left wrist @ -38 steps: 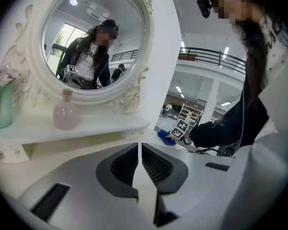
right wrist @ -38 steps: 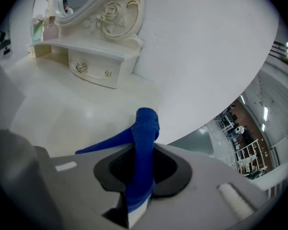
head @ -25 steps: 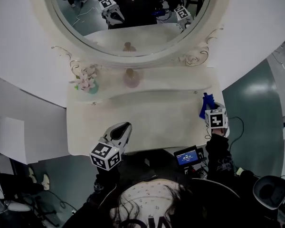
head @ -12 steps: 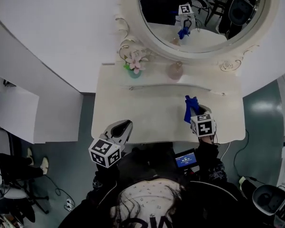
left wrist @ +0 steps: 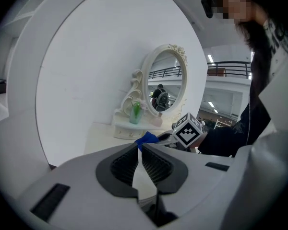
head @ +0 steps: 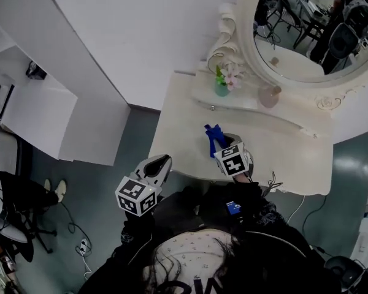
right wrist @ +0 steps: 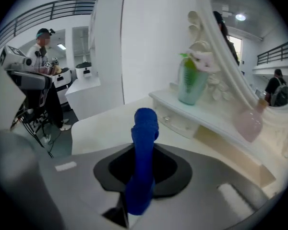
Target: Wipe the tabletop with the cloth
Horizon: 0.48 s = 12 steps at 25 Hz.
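My right gripper (head: 221, 143) is shut on a bunched blue cloth (head: 213, 137) over the front part of the cream tabletop (head: 183, 116). In the right gripper view the cloth (right wrist: 145, 123) stands up from between the jaws, and the tabletop (right wrist: 103, 123) lies just beyond it. My left gripper (head: 161, 160) hangs off the table's front left edge, over the floor, shut with nothing in it. In the left gripper view its pads (left wrist: 155, 165) meet at the tips, and the cloth (left wrist: 146, 138) shows ahead beside the right gripper's marker cube.
A green vase with pink flowers (head: 223, 83) and a pink bottle (head: 269, 95) stand on the raised back shelf under an oval mirror (head: 306, 35). A white cabinet (head: 30, 112) stands left of the table. A person stands far off by equipment (right wrist: 41, 44).
The right gripper has carried the cloth leftward along the front of the tabletop. The head view has swung left, so the table now sits at the right. The left gripper has held still.
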{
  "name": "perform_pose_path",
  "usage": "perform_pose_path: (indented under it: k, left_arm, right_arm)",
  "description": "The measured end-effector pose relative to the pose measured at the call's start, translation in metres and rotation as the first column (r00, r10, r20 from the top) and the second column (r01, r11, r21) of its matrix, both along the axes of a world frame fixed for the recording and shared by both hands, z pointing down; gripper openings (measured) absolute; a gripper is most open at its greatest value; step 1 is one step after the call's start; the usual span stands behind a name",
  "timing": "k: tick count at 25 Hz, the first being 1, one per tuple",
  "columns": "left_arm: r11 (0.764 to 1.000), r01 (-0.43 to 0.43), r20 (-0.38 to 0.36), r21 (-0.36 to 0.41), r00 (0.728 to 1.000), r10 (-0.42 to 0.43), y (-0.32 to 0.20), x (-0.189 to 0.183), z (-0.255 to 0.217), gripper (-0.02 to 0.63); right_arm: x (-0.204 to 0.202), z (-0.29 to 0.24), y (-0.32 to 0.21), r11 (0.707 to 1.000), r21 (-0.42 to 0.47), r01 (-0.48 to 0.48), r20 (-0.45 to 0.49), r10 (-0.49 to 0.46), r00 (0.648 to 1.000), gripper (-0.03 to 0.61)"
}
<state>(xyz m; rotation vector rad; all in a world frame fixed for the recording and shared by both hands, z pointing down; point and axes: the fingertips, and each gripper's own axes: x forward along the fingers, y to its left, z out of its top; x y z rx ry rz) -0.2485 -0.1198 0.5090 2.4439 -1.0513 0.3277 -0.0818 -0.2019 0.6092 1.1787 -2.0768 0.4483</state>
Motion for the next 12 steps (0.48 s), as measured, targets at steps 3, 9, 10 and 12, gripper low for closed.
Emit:
perform_pose_path:
  k: [3, 9, 10, 12]
  left_arm:
    - [0.998, 0.058, 0.005, -0.005, 0.998, -0.058, 0.005, -0.029, 0.000, 0.003]
    - [0.989, 0.146, 0.004, -0.004, 0.989, -0.146, 0.021, -0.069, 0.000, 0.003]
    - [0.988, 0.157, 0.007, -0.004, 0.988, -0.157, 0.024, -0.074, 0.000, 0.003]
    - [0.984, 0.177, 0.012, -0.006, 0.984, -0.177, 0.028, -0.085, 0.000, 0.003]
  right_arm:
    - [-0.065, 0.004, -0.002, 0.994, -0.012, 0.111, 0.014, -0.111, 0.994, 0.077]
    - [-0.165, 0.009, 0.001, 0.958, -0.005, 0.288, 0.020, -0.287, 0.958, 0.077]
    - [-0.177, 0.012, 0.000, 0.952, -0.006, 0.307, 0.017, -0.307, 0.952, 0.077]
    - [-0.195, 0.024, 0.002, 0.939, -0.028, 0.342, -0.008, -0.343, 0.939, 0.077]
